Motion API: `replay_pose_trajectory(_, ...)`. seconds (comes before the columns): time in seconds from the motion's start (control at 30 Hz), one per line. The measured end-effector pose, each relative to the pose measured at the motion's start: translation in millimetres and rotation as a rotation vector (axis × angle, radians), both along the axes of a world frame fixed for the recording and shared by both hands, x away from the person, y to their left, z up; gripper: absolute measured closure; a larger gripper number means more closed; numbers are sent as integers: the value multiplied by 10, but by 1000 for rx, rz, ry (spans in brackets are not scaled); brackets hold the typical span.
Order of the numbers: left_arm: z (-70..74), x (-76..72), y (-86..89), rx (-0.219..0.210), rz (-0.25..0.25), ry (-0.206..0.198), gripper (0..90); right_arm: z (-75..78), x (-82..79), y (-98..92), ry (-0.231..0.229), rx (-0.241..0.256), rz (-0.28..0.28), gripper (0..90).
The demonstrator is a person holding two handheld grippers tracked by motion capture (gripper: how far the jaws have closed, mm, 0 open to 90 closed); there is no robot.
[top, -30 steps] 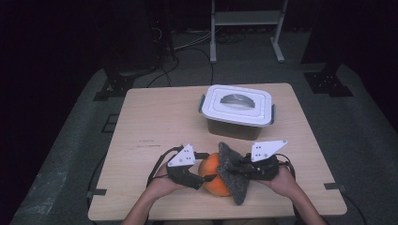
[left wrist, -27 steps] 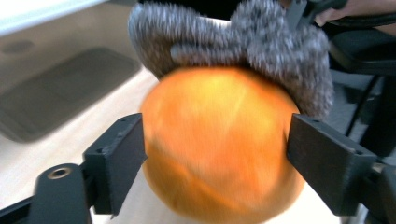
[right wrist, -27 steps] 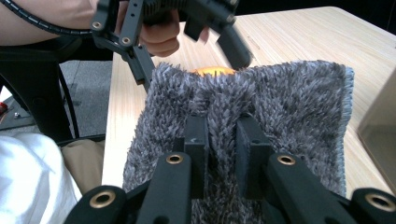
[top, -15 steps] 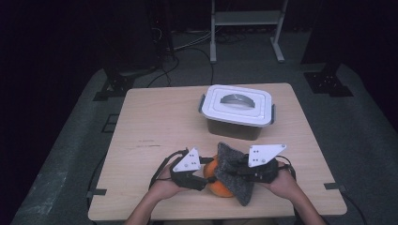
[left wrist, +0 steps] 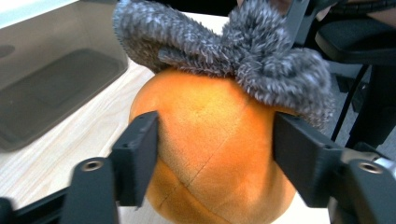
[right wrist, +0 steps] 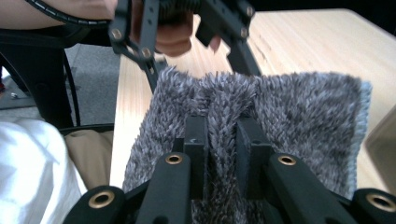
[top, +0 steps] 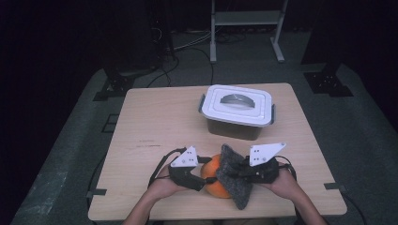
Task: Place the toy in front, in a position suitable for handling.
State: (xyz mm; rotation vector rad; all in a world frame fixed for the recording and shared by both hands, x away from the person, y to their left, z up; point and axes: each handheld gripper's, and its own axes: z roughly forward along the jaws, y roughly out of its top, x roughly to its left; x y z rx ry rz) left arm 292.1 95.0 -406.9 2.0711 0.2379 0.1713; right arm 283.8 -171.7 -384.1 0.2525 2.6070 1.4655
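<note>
- Where the light wooden table [top: 155, 122] meets its near edge, the orange ball [top: 214, 174] sits about midway along, with the grey fuzzy cloth [top: 236, 180] draped over its right side and reaching almost to that edge.
- The left gripper [left wrist: 212, 154] has its jaws clamped on the ball's two flanks; the right gripper [right wrist: 222, 140] has its jaws pinched together on a fold of the cloth.
- A lidded plastic box [top: 237, 110] stands toward the far edge, right of centre, well apart from the ball.
- Around the table lie grey floor mats [top: 70, 154], trailing cables and a metal frame [top: 246, 21]; the room beyond is dark.
- The cloth hides the ball's right side in the high view, and the box's contents cannot be made out.
</note>
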Motion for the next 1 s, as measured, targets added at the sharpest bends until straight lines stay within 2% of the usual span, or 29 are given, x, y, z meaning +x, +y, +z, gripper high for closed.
replay_pose_trajectory(0.1,12,-45,-28,2,-42,-35,379,64,-18,25,-20,38,6,759)
replay_pose_trajectory(0.23,1,-32,-17,5,-46,-36,381,60,12,-18,-23,27,-13,759)
replay_pose_trajectory(0.3,-13,-11,5,3,-40,-24,380,27,31,-52,-14,19,-24,759)
replay_pose_trajectory(0.37,-8,-3,8,-4,-34,-3,362,-12,53,-80,12,31,-31,759)
replay_pose_trajectory(0.43,12,12,-18,-7,-23,39,266,-36,57,-74,27,36,-28,758)
replay_pose_trajectory(0.47,14,14,-31,-10,-15,51,219,-40,48,-59,30,35,-27,757)
replay_pose_trajectory(0.5,13,11,-48,-2,-15,55,208,-41,42,-44,29,35,-21,757)
replay_pose_trajectory(0.57,-6,-10,-49,20,-22,17,244,-43,19,-3,27,31,1,755)
replay_pose_trajectory(0.67,-19,5,-1,0,-28,30,326,-39,20,2,21,26,13,755)
replay_pose_trajectory(0.77,-19,7,20,0,-37,27,361,-19,42,-48,20,28,0,755)
replay_pose_trajectory(0.93,-33,31,60,-3,-33,44,361,-78,110,-175,44,32,-43,755)
replay_pose_trajectory(1.0,-21,51,53,-3,-21,66,303,-94,118,-179,54,40,-46,756)
